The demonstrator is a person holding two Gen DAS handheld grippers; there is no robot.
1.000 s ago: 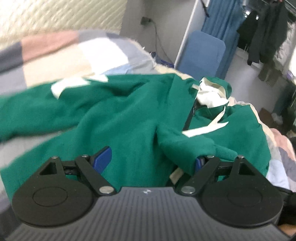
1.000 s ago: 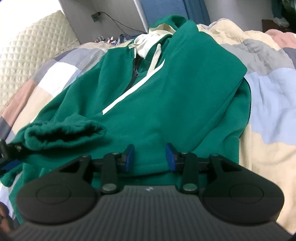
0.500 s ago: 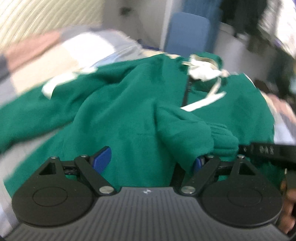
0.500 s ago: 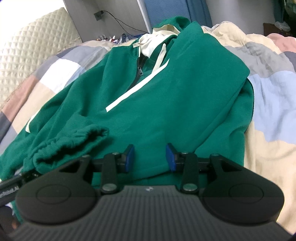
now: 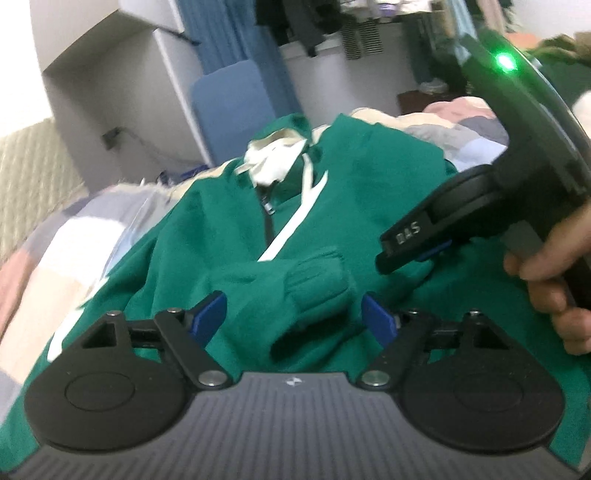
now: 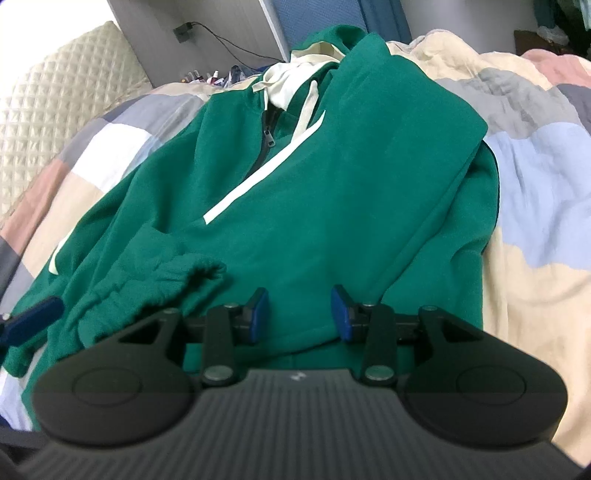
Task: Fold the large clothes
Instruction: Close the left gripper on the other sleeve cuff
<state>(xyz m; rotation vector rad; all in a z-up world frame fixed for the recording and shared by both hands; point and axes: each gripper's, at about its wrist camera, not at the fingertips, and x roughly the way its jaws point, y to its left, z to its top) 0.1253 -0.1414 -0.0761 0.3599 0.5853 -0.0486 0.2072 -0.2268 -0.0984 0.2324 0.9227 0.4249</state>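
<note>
Right up close, the left gripper [image 5: 293,314] has its blue pads spread wide and is drawing them in, with the ribbed sleeve cuff [image 5: 317,284] of the green hoodie [image 6: 351,192] lying between them; the pads do not press on it, so the cuff sits loose. Beside it, the right gripper [image 6: 297,314] hangs over the hoodie's lower front with its jaws at a narrower gap, green fleece under them but nothing pinched between the pads as far as I can see. From the left wrist view that right gripper also shows from the side, black with white lettering, held in a person's hand [image 5: 550,273] at the right edge.

Further out, the hoodie lies face up on a patchwork bedspread [image 6: 535,206] of cream, blue, grey and pink blocks, its right side folded in over the chest. A white stripe [image 6: 258,177] runs diagonally from the zipper [image 6: 266,142], and the cream-lined hood [image 6: 295,79] is bunched at the far end.

Beyond the bed stand a quilted cream headboard [image 6: 55,122], a grey wall with a socket and cable [image 6: 184,31], and a blue curtain [image 5: 218,33].
</note>
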